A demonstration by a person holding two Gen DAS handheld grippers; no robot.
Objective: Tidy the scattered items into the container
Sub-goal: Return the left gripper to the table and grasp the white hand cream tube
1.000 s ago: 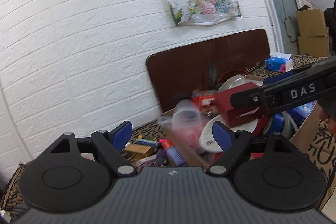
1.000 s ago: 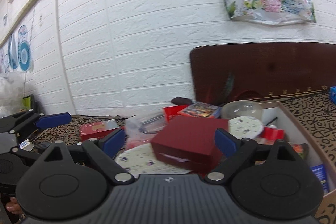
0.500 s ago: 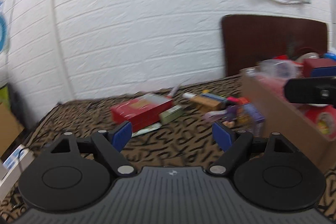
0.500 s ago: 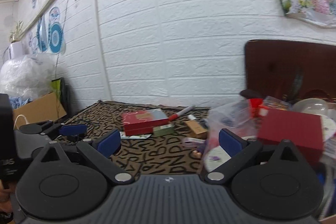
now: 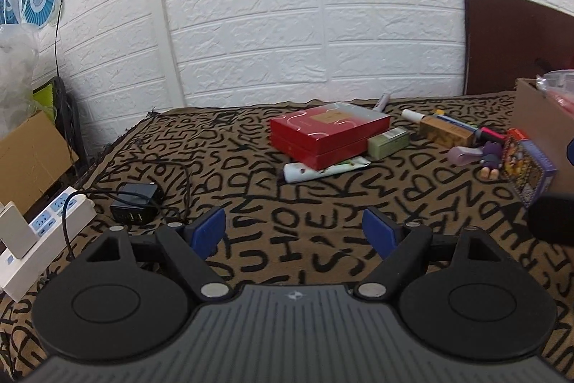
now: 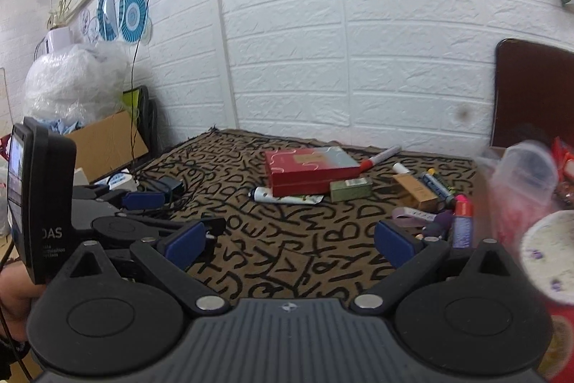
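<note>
The red box [image 5: 328, 135] lies near the far edge of the letter-print cloth [image 5: 251, 200], on a white tube [image 5: 323, 169]. Our left gripper [image 5: 294, 232] and right gripper [image 6: 288, 241] hang wide open, holding nothing.

Under my fingers the worktop [image 5: 251, 189] wears a brown cloth printed with black letters. On it lies a red box [image 5: 328, 133], sitting partly on a white tube [image 5: 323, 169], with a small green box [image 5: 387, 143] touching its right side. Further right are a tan box [image 5: 446, 130], markers [image 6: 380, 157] and a purple card pack [image 5: 527, 169] leaning at the cardboard container [image 5: 538, 128]. A black charger [image 5: 134, 203] and white power strip [image 5: 46, 228] lie at the left.
</note>
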